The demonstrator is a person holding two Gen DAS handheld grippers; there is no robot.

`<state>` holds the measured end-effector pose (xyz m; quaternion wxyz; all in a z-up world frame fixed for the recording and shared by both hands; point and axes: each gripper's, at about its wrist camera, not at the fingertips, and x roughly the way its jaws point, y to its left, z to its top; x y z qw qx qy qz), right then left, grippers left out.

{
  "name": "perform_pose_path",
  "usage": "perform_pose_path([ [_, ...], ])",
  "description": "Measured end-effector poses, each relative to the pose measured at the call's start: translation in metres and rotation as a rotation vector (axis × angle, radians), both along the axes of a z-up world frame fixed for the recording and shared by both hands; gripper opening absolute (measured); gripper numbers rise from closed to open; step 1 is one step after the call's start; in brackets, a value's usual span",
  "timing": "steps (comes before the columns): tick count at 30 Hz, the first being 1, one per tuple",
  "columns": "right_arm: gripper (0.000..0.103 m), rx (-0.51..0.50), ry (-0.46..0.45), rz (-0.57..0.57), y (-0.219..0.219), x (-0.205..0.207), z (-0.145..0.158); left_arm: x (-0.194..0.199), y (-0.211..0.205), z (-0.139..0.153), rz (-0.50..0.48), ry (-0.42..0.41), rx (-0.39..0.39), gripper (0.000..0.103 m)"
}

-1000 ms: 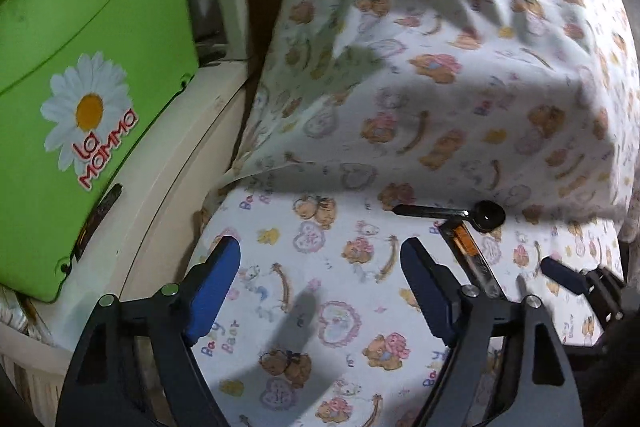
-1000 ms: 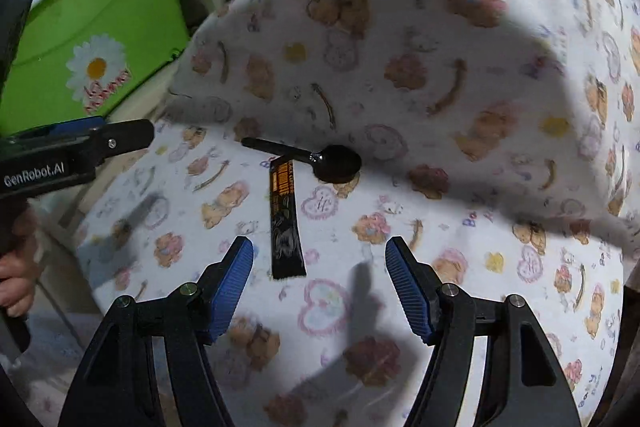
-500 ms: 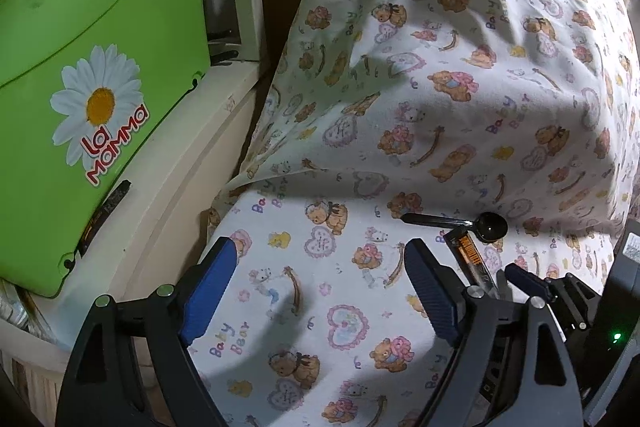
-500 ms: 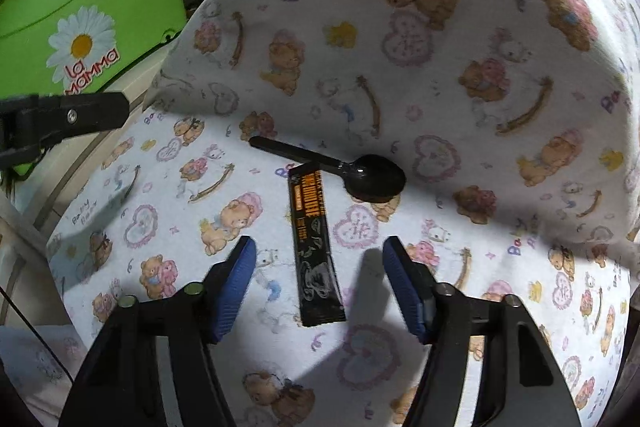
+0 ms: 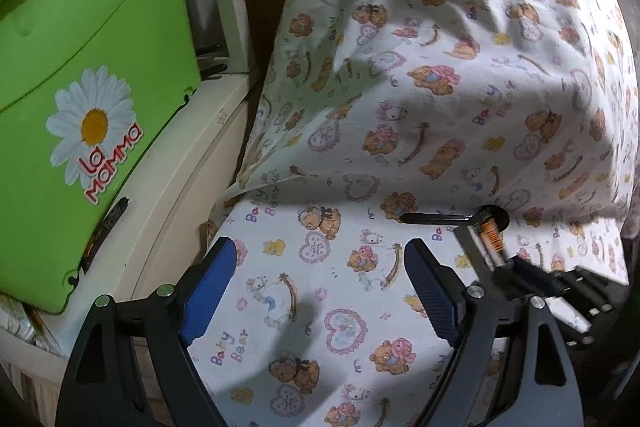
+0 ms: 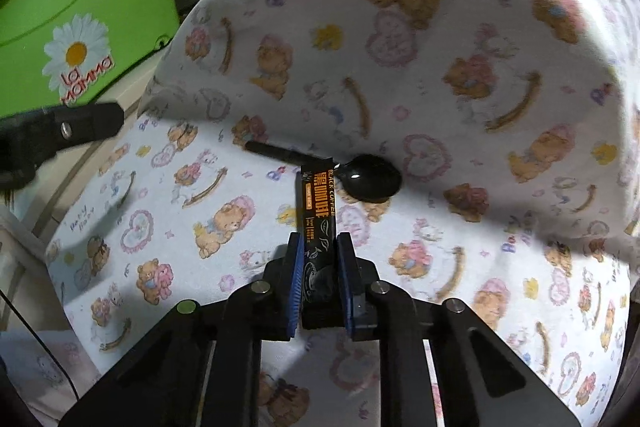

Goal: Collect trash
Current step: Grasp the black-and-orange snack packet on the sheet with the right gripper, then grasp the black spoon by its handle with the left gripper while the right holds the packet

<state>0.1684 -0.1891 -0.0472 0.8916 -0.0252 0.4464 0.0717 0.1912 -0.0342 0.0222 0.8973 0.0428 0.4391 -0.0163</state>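
Observation:
A black coffee sachet point(image 6: 318, 203) with orange print lies on the bear-print cloth point(image 6: 440, 67). Its far end rests over the handle of a black plastic spoon point(image 6: 372, 179). My right gripper point(image 6: 320, 247) is closing, and its blue pads press on the near end of the sachet from both sides. In the left wrist view the sachet point(image 5: 490, 239) tilts up at the right, in front of the spoon point(image 5: 440, 218), with the right gripper point(image 5: 532, 275) behind it. My left gripper point(image 5: 320, 267) hangs open over bare cloth, to the left of the sachet, with nothing between its fingers.
A green bin point(image 5: 80, 67) with a daisy label and white rim stands at the left on a cream ledge point(image 5: 172, 195). The bear-print cloth point(image 5: 440, 67) rises in a draped mound behind the spoon. One left gripper finger point(image 6: 68, 123) reaches in at the left.
My right gripper came forward over the sachet and its jaws drew together onto the near end. The sachet's far end now looks raised. The left gripper stayed open and nearly still.

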Motion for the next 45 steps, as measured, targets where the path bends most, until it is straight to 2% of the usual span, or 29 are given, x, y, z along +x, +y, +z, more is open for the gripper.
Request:
perform_pose_path([
  [4, 0.018, 0.038, -0.020, -0.034, -0.022, -0.008, 0.015, 0.011, -0.014, -0.010, -0.059, 0.026, -0.001, 0.085],
  [7, 0.018, 0.054, -0.026, -0.072, -0.045, -0.015, 0.023, 0.023, -0.020, -0.017, -0.080, 0.058, -0.061, 0.083],
  [9, 0.018, 0.055, -0.028, -0.095, -0.057, -0.019, 0.026, 0.031, -0.024, -0.021, -0.091, 0.063, -0.092, 0.077],
  [11, 0.018, 0.057, -0.032, -0.116, -0.071, -0.025, 0.029, 0.038, -0.030, -0.026, -0.101, 0.066, -0.091, 0.070],
  [18, 0.018, 0.059, -0.044, -0.142, -0.104, -0.037, 0.040, 0.061, -0.046, -0.046, -0.093, 0.126, -0.103, 0.067],
  [23, 0.018, 0.061, -0.046, -0.153, -0.120, -0.044, 0.043, 0.077, -0.049, -0.057, -0.065, 0.136, -0.092, 0.055],
  [27, 0.018, 0.063, -0.052, -0.151, -0.123, -0.045, 0.045, 0.084, -0.050, -0.066, -0.057, 0.156, -0.083, 0.049],
  [33, 0.018, 0.063, -0.051, -0.149, -0.126, -0.047, 0.048, 0.080, -0.046, -0.068, -0.058, 0.155, -0.090, 0.048],
  [35, 0.018, 0.059, -0.049, -0.150, -0.127, -0.048, 0.048, 0.080, -0.045, -0.068, -0.066, 0.163, -0.100, 0.039],
  [37, 0.018, 0.054, -0.044, -0.149, -0.127, -0.049, 0.047, 0.080, -0.043, -0.068, -0.073, 0.184, -0.105, 0.035],
  [42, 0.018, 0.043, -0.033, -0.141, -0.126, -0.049, 0.044, 0.068, -0.042, -0.066, -0.079, 0.241, -0.106, 0.029],
  [45, 0.018, 0.040, -0.033, -0.138, -0.125, -0.048, 0.043, 0.063, -0.038, -0.062, -0.094, 0.233, -0.119, 0.029],
])
